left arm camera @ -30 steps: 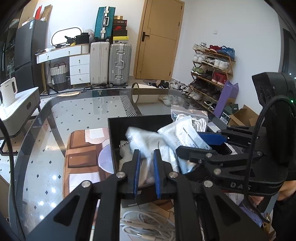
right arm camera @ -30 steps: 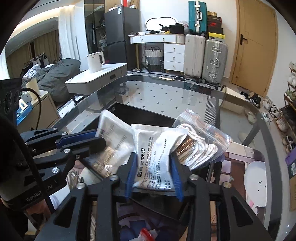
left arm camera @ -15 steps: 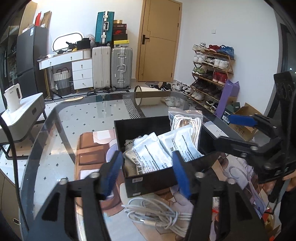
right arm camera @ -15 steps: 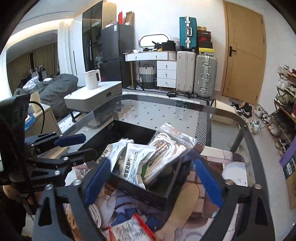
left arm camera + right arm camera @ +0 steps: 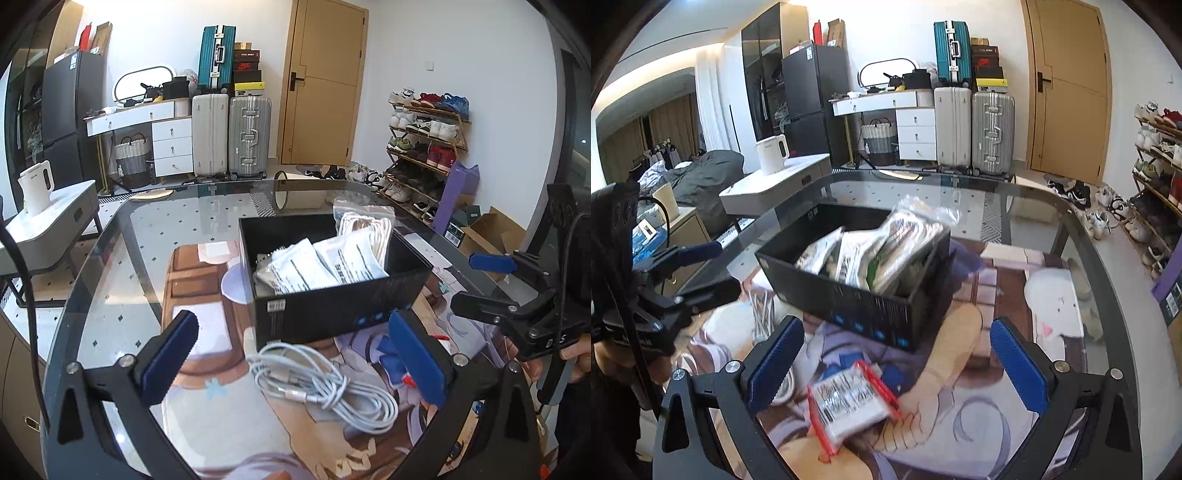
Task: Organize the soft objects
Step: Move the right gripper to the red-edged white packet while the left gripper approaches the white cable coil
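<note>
Packets stand upright in the black box at twelve o'clock on the tabletop, while both the left tool and right tool hang spread and empty, so grabbing the loose cable or red-edged pouch carelessly could snag loops or nudge the box.

Bright daylight, fisheye warp, slight blur

Little is readable. Right gripper body, at 3 o'clock in the left wrist view: partial white letters "D S", middle hidden. White packets in the black box: dark printed lines, too small to read. Box front: barcode sticker, digits illegible. Shoe boxes on suitcases, 12 o'clock: logos too blurred.
</note>
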